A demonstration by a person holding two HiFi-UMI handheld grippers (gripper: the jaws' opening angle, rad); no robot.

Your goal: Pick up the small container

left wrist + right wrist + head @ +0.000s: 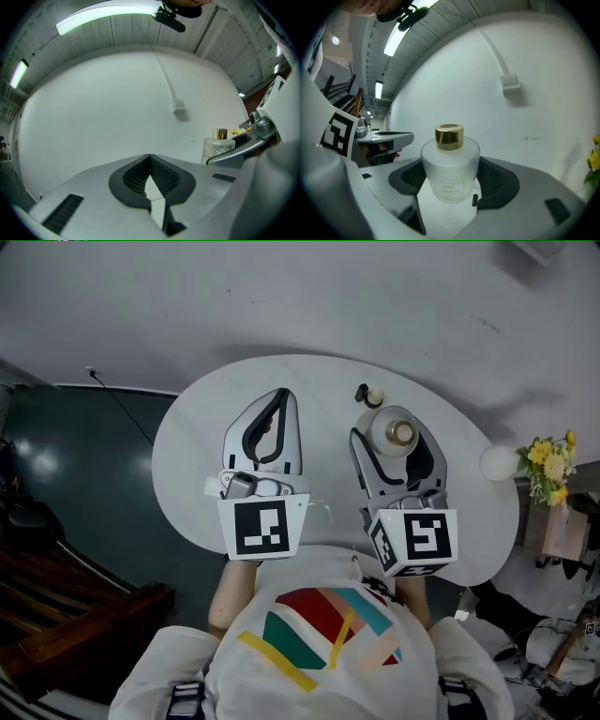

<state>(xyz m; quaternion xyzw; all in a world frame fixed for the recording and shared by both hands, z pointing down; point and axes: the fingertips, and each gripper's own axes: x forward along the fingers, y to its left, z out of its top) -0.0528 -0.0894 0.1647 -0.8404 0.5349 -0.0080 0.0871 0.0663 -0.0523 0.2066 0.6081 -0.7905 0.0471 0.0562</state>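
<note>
The small container (393, 432) is a frosted white bottle with a gold cap. It stands upright between the jaws of my right gripper (394, 418), over the round white table (187, 456). In the right gripper view the bottle (450, 164) fills the gap, and the dark pads (499, 180) press against both its sides, so that gripper (452, 174) is shut on it. My left gripper (280, 395) hovers over the table's left half, its jaws shut on nothing, with the tips meeting (150, 156). From the left gripper view the bottle (218, 145) shows at the right.
A small black-and-cream object (367, 395) lies on the table just beyond the right jaws. A white globe (499, 463) and yellow flowers (551, 460) sit past the table's right edge. Dark floor and wooden steps (66, 615) lie to the left.
</note>
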